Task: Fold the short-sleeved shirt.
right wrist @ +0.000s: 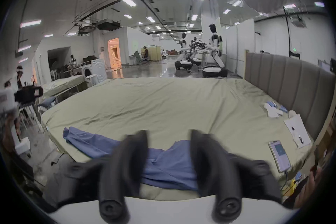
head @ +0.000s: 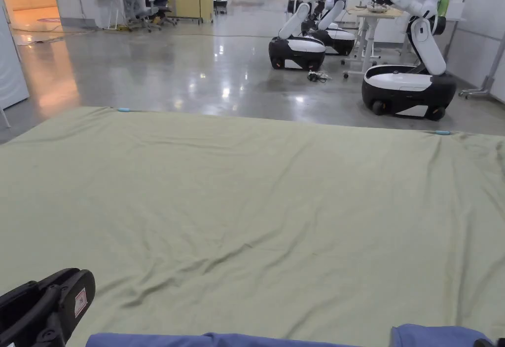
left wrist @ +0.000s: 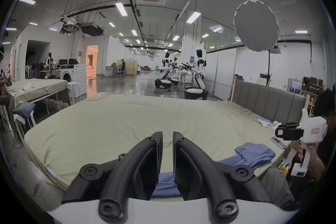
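I see the blue shirt [right wrist: 163, 160] lying crumpled along the near edge of the bed [head: 276, 190]. My left gripper [left wrist: 167, 137] is narrowly parted, my right gripper [right wrist: 168, 134] spread wide, both empty. I should pinch the shoulders and spread it flat first.

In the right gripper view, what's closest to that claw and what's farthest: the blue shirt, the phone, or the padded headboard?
From the right claw:
1. Blue shirt: just beyond the claw, on the bed's near edge.
2. Phone: off to the right, near the bed's edge.
3. Padded headboard: along the bed's right side, farthest.
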Available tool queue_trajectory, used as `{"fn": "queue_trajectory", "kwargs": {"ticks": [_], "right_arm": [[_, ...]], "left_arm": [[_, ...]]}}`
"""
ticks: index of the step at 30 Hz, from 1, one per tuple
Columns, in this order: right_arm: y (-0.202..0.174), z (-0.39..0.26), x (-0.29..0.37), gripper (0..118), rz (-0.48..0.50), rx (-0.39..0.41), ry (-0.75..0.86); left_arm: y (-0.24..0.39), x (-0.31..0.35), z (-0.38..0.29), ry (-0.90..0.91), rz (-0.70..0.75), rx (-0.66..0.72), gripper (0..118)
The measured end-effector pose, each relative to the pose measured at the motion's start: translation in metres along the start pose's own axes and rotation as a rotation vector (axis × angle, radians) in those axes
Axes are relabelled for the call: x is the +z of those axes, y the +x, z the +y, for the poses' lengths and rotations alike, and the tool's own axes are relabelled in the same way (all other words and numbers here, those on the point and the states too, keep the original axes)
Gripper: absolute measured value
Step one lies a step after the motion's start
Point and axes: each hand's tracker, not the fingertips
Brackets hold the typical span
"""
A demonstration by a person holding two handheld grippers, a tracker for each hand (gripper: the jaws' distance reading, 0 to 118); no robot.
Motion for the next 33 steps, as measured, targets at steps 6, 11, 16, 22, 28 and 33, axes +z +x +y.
{"fn": "queue_trajectory", "kwargs": {"ticks": [6,11,16,22,28,33], "right_arm": [[-0.014,-0.001,-0.005,0,-0.014,-0.006,0.001],[-0.011,0.003,-0.009,0,-0.018,-0.052,0.008],[-0.008,0.003,-0.009,0,-0.007,-0.066,0.005],[-0.008,0.000,-0.006,0,-0.001,-0.079,0.003],[-0.003,-0.004,-0.004,0,0.019,-0.138,-0.005],[0.000,-0.009,-0.004,0,0.022,-0.163,-0.023]], "left_arm": [[0.001,-0.004,-0.005,-0.012,0.005,0.001,3],[-0.008,-0.003,-0.007,-0.026,-0.030,0.028,3],[-0.020,-0.006,-0.011,-0.059,-0.005,0.075,3],[-0.048,-0.009,-0.019,-0.131,-0.022,0.154,3],[-0.122,-0.057,-0.068,-0.316,-0.168,0.558,72],[-0.179,-0.108,-0.130,-0.473,-0.104,0.835,72]]}}
